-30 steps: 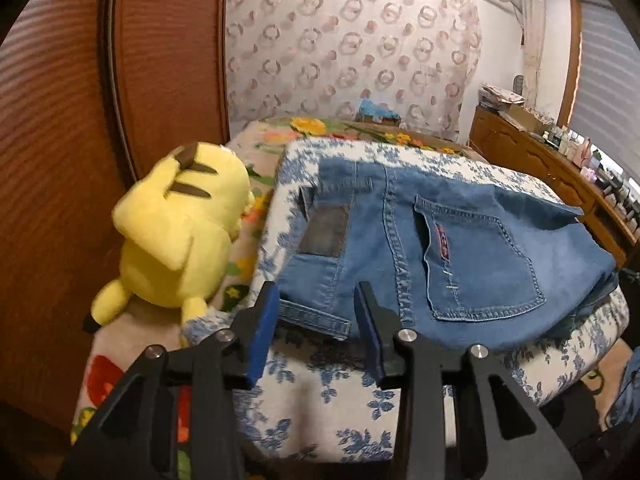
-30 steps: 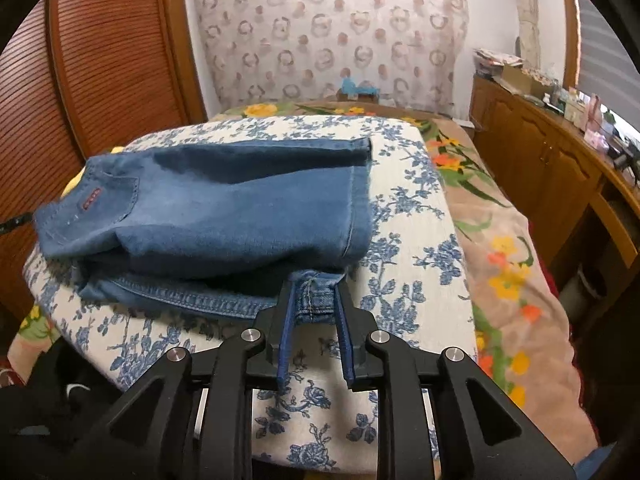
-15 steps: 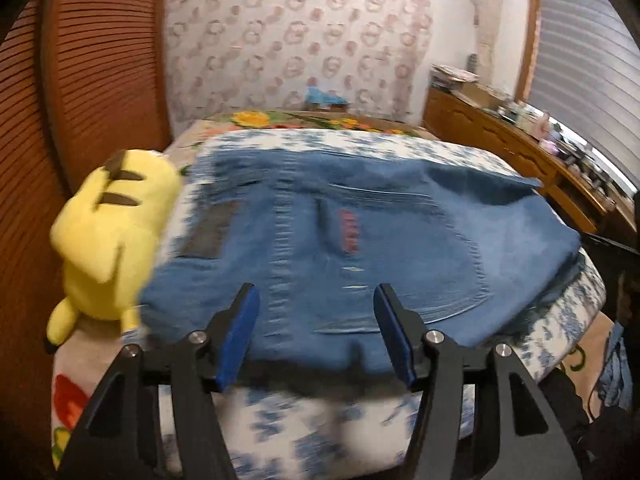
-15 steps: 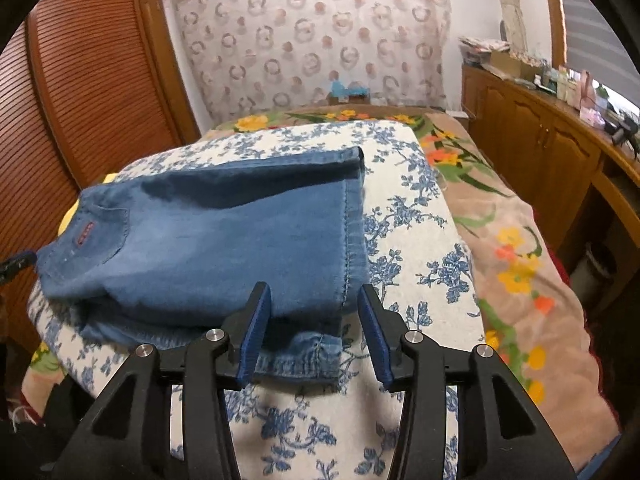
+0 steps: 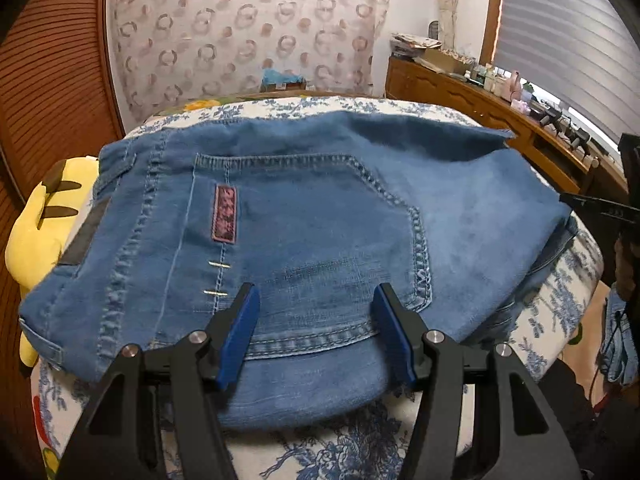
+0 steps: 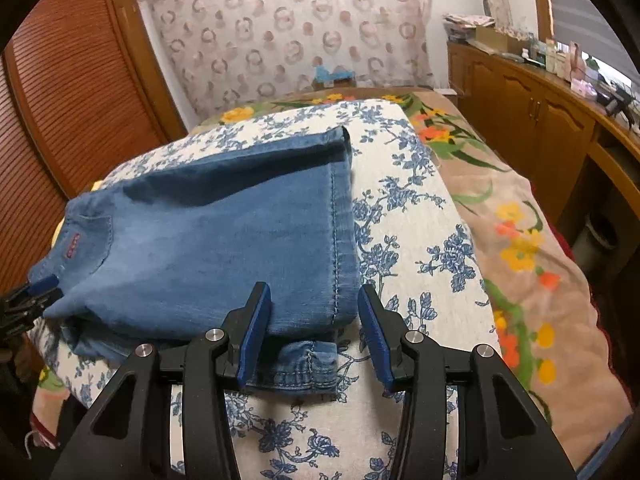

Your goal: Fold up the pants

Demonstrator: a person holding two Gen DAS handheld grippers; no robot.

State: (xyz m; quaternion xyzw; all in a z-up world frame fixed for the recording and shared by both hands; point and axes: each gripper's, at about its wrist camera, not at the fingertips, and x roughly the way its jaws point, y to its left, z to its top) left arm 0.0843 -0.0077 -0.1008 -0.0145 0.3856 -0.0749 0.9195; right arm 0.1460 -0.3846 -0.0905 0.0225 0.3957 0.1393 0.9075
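Note:
Blue denim pants (image 5: 304,224) lie folded on a blue-flowered white quilt (image 5: 344,452); the back pocket with a red label faces up. My left gripper (image 5: 316,332) is open, its blue pads over the near edge of the pants below the pocket, holding nothing. In the right wrist view the pants (image 6: 208,248) lie folded with the leg hems at the right, a lower hem sticking out at the front. My right gripper (image 6: 312,332) is open over that front hem corner, empty. The left gripper's tip (image 6: 28,300) shows at the far left.
A yellow plush toy (image 5: 40,232) lies left of the pants against a wooden slatted wardrobe (image 5: 48,80). A flowered blanket (image 6: 520,248) covers the bed to the right. A wooden sideboard (image 6: 540,108) with small items runs along the right wall.
My right gripper let go of the pant hem and opened. My left gripper opened wider and moved right, from the waistband corner to below the back pocket. The pants lie flatter.

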